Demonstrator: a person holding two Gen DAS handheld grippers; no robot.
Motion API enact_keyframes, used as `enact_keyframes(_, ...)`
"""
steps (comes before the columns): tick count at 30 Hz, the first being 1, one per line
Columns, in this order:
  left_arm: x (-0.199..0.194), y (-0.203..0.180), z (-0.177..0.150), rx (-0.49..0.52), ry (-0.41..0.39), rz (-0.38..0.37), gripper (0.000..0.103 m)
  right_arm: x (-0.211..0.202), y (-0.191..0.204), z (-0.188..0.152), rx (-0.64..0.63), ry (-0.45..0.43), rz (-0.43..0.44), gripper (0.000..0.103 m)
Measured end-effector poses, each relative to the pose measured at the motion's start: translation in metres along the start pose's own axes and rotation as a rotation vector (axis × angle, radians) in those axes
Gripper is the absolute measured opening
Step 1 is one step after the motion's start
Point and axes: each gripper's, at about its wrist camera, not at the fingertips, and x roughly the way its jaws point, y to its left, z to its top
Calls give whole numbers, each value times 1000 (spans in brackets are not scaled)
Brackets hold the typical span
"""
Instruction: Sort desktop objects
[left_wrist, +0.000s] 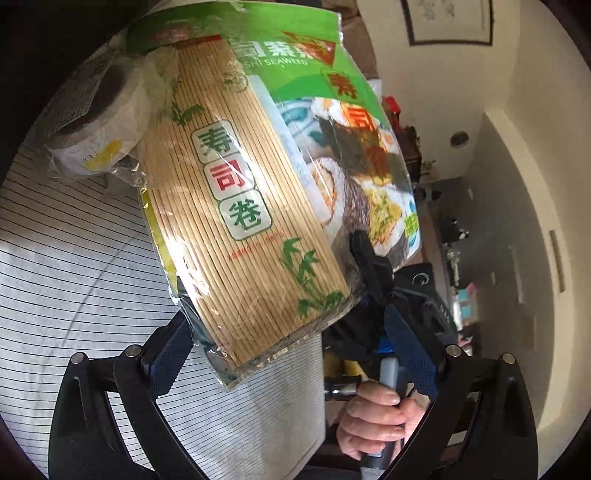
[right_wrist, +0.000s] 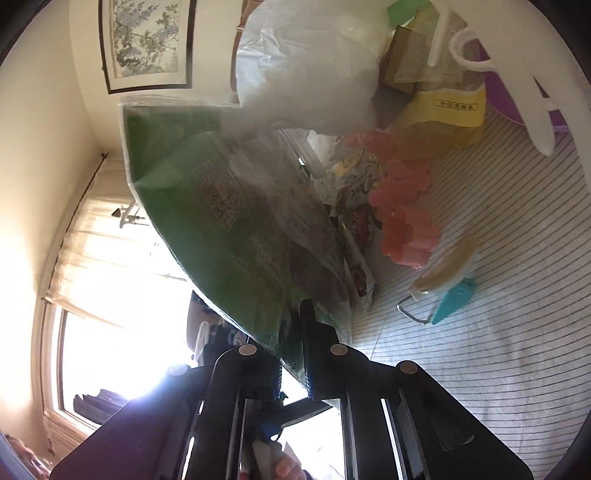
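Note:
A green sushi seaweed pack (left_wrist: 258, 177) with a bamboo rolling mat under its clear wrap hangs tilted above the striped tablecloth (left_wrist: 74, 266). My right gripper (right_wrist: 295, 325) is shut on the pack's (right_wrist: 229, 229) lower edge. The left wrist view shows it as a black finger (left_wrist: 364, 254) pinching the pack's right side, with a hand (left_wrist: 373, 413) on its handle below. My left gripper (left_wrist: 286, 321) stands wide open. The pack's bottom corner lies between its blue pads (left_wrist: 170, 354), and the right pad stands apart from the pack.
A tape roll in clear wrap (left_wrist: 92, 110) lies behind the pack. Right wrist view: a white plastic bag (right_wrist: 306, 62), a yellow pouch (right_wrist: 439, 118), pink flower-shaped moulds (right_wrist: 402, 206), snack packets (right_wrist: 354, 195), a lidded jar (right_wrist: 443, 269), a teal clip (right_wrist: 454, 299), a white plastic handle (right_wrist: 535, 92).

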Motion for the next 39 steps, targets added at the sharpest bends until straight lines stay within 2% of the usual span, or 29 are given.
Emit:
enact_keyframes(2,5,8,1,-43,0,-29,97,2,-4,0,13,1,3,8)
enact_keyframes(5,8,20,0,-110,-5,-72,88,-4,-11,-3,27,3,5,8)
enact_keyframes(8,11,34,0,-187,3,-98,59,-13,-11,-1,35,-15,8,8)
enact_keyframes(9,12,39,-1,-207,8,-98,43,-16,-11,1,37,-23,13,8)
enact_keyframes(10,13,42,-1,-216,14,-94,31,-18,-10,2,31,-30,14,8)
enact_keyframes(12,19,44,-4,-207,22,-84,26,-22,-8,3,6,-36,-10,8)
enact_keyframes(15,23,33,-5,-145,27,-69,23,-23,2,2,-42,-44,-73,11)
enact_keyframes(19,30,22,-12,-95,46,-72,21,-17,-2,0,-62,-46,-148,24)
enact_keyframes(21,33,26,-17,-103,53,-78,21,-11,-12,-3,-32,-32,-136,24)
enact_keyframes(23,35,27,-17,-102,54,-73,21,-3,-16,-6,-23,-5,-126,18)
enact_keyframes(24,35,30,-16,-111,54,-77,25,0,-16,-9,-14,0,-107,18)
enact_keyframes(25,35,33,-14,-132,56,-88,36,1,-18,-12,-1,4,-84,18)
enact_keyframes(27,34,43,-12,-177,34,-86,51,3,-17,-16,15,8,-50,17)
enact_keyframes(29,30,52,-8,-202,-6,-88,55,3,-14,-19,20,10,-24,17)
enact_keyframes(33,30,54,-3,-206,-29,-148,54,-4,-11,-25,41,-1,37,21)
enact_keyframes(36,32,39,-1,-128,-31,-180,42,-11,3,-31,17,-7,33,22)
enact_keyframes(39,26,19,-1,-36,-42,-164,36,-22,18,-37,-31,-25,35,21)
